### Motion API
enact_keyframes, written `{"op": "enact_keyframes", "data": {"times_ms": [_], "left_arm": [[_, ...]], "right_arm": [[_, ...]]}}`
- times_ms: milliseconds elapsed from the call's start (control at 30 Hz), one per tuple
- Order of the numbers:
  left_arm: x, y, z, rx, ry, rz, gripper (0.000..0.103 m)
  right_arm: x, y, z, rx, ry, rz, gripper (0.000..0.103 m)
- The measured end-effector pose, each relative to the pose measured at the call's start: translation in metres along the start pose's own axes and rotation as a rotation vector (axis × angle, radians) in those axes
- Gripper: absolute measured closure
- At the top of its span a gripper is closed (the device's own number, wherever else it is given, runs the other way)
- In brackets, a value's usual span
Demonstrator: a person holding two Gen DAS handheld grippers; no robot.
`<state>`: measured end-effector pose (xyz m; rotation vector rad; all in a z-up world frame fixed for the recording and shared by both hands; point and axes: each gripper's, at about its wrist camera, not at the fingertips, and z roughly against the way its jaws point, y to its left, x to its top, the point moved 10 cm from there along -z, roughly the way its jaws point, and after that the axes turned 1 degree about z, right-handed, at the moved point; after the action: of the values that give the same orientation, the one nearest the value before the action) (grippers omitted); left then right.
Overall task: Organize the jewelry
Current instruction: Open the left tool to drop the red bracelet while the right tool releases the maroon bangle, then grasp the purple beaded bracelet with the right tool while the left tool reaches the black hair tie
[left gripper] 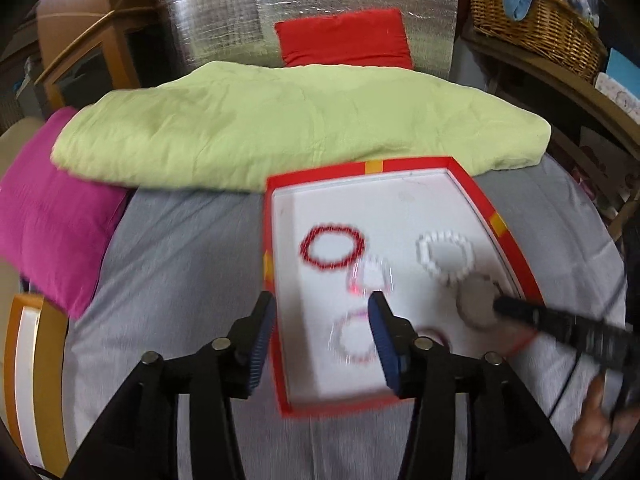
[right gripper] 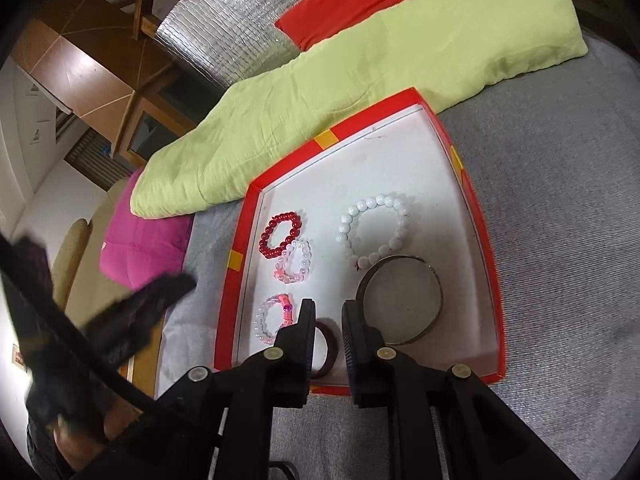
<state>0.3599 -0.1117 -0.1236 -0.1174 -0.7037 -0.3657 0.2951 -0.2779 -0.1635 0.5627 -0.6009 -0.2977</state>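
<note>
While six bracelets lie in the red tray (right gripper: 482, 240), the left gripper (left gripper: 322, 308) and right gripper (right gripper: 328, 314) hover over it, jaws parted, gripping nothing.

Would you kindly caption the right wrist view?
Open right claw hovering over six bracelets in a red box.

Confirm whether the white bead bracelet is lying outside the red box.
No. In the right wrist view the white bead bracelet lies on the white floor inside the red box, just above the metal bangle.
</note>
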Motion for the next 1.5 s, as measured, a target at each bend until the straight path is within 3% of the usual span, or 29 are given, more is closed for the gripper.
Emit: {"op": "enact_keyframes", "data": {"times_ms": [200,567,933,1333,1500], "left_arm": [[-0.057,0.017,0.024,0.045,0.021,0.041,0.053],[-0.137,0.023,0.051,0.025,0.093,0.155,0.053],[-0.15,-0.006,0.078,0.029,0.076,0.092,0.053],[-0.165,-0.001,0.086,0.016,0.093,0.126,0.053],[-0.166,-0.001,0.088,0.01,0.094,0.129,0.053]], "right_arm": [[0.0,0.001,0.013,0.007,-0.017,-0.003,0.087],[-0.019,-0.005,0.039,-0.005,-0.01,0.0,0.087],[-0.055,-0.027,0.06,-0.065,0.063,0.009,0.087],[-0.125,-0.032,0.064,-0.115,0.235,0.086,0.087],[-0.14,-0.033,0.059,-0.142,0.272,0.107,0.087]]}}
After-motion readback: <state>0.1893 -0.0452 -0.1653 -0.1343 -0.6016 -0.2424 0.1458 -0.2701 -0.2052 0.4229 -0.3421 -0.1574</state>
